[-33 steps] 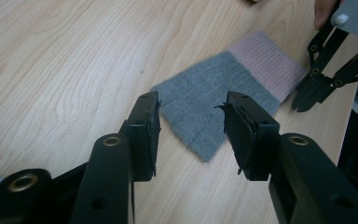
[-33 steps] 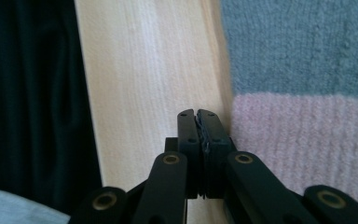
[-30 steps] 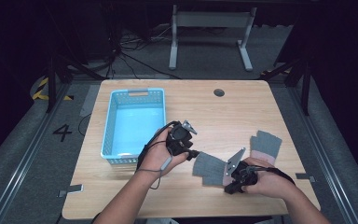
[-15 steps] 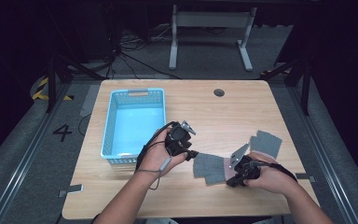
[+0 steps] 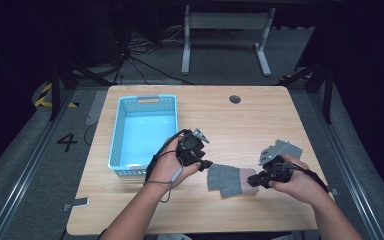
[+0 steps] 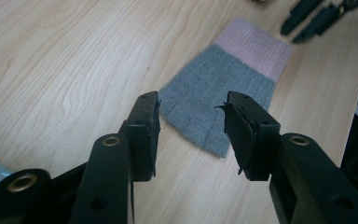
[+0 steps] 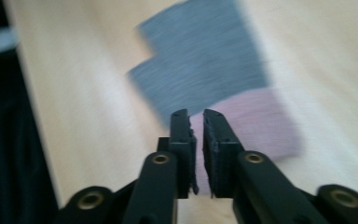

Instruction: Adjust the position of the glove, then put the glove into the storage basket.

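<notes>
A grey fingerless glove [image 5: 225, 179] with a pink cuff lies flat on the wooden table [image 5: 230, 120] between my two grippers. My left gripper [image 5: 207, 164] hovers at its finger end, jaws open either side of the grey edge [image 6: 223, 79] without pressing it [image 6: 191, 121]. My right gripper [image 5: 254, 181] hangs just above the pink cuff [image 7: 256, 121]. Its jaws [image 7: 196, 122] have just been opening and stand a narrow gap apart with nothing between them. In the left gripper view, the right gripper's fingertips [image 6: 307, 16] show beyond the cuff.
A light blue plastic basket [image 5: 115, 135] stands at the table's left, close behind my left hand. A second grey glove [image 5: 286, 148] lies just behind my right gripper. A round cable hole [image 5: 235, 99] sits near the far edge.
The right gripper has let go of the glove's cuff end and risen a little off it. The glove now lies flat with its pink cuff showing. The left gripper has stayed put.
</notes>
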A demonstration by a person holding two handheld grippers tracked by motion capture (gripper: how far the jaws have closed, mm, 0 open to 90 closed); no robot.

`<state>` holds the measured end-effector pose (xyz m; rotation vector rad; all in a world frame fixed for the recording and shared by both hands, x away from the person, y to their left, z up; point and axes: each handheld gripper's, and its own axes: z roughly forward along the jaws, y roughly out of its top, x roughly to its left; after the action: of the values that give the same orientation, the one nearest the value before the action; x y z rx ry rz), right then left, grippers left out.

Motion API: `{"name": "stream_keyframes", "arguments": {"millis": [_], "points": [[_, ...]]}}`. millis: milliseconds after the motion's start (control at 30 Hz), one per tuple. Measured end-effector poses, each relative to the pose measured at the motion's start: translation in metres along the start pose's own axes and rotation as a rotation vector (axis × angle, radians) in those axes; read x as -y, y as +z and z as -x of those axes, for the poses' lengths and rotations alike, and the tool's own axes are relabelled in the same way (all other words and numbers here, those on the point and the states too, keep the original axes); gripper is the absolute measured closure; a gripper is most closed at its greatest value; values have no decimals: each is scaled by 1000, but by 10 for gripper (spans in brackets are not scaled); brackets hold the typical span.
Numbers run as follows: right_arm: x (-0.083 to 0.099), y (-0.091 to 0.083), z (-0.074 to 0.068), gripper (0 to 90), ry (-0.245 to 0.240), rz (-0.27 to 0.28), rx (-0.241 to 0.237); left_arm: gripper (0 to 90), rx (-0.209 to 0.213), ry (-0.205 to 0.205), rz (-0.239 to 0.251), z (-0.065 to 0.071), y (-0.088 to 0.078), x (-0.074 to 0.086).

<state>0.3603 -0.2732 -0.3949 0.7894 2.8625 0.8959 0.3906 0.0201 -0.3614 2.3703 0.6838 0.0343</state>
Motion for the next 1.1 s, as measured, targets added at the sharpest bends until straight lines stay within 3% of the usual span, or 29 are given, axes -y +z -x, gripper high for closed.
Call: {"name": "stream_keyframes", "arguments": {"millis": [67, 167, 500, 633, 867, 1100], "points": [[3, -6, 7, 758, 47, 33, 61, 558, 0, 0, -1, 0, 0, 0], [8, -13, 18, 760, 111, 52, 141, 558, -1, -2, -4, 0, 1, 1], [20, -25, 39, 891, 245, 78, 247, 557, -3, -1, -7, 0, 0, 1], [22, -20, 46, 896, 269, 65, 259, 558, -5, -2, -10, -1, 1, 2], [26, 6, 56, 895, 284, -50, 270, 557, -11, -9, -8, -1, -2, 5], [34, 11, 58, 894, 308, -114, 266, 553, -10, -13, 1, -1, -2, 4]]}}
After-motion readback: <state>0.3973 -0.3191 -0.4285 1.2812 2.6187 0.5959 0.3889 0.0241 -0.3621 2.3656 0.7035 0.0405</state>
